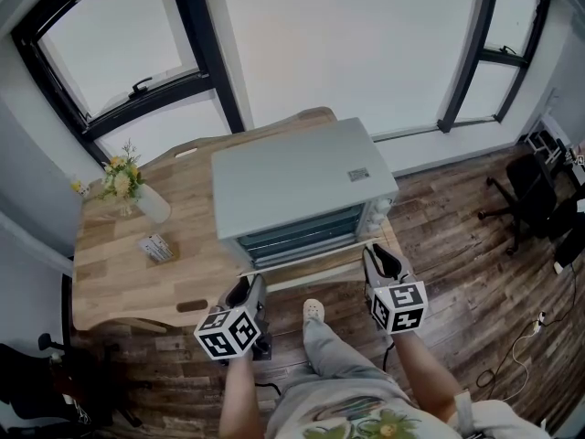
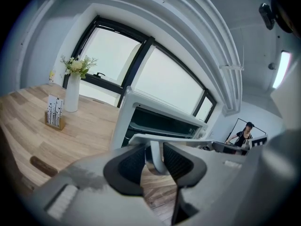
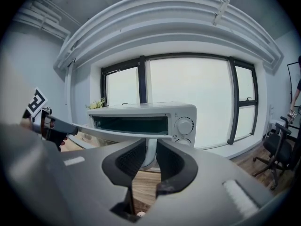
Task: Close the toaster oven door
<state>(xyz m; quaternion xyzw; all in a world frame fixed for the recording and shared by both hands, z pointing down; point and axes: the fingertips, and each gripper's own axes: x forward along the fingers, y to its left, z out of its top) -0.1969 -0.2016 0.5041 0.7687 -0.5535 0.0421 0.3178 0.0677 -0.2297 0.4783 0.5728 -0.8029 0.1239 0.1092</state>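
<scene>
A pale grey toaster oven (image 1: 302, 186) stands on the wooden table (image 1: 119, 282). Its door (image 1: 315, 270) hangs open, folded down flat over the table's front edge. My left gripper (image 1: 245, 293) holds the left end of the door's handle and my right gripper (image 1: 382, 262) holds the right end. In the left gripper view the white handle post (image 2: 158, 160) sits between the dark pads of the left gripper (image 2: 154, 157). In the right gripper view the right gripper (image 3: 150, 157) is shut on the handle (image 3: 149, 150), with the oven's open cavity (image 3: 131, 125) and knobs (image 3: 184, 125) beyond.
A white vase of flowers (image 1: 137, 195) and a small card holder (image 1: 157, 247) stand on the table's left part. An office chair (image 1: 530, 190) is at the right on the wooden floor. The person's shoe (image 1: 313, 311) is below the door. Windows line the far wall.
</scene>
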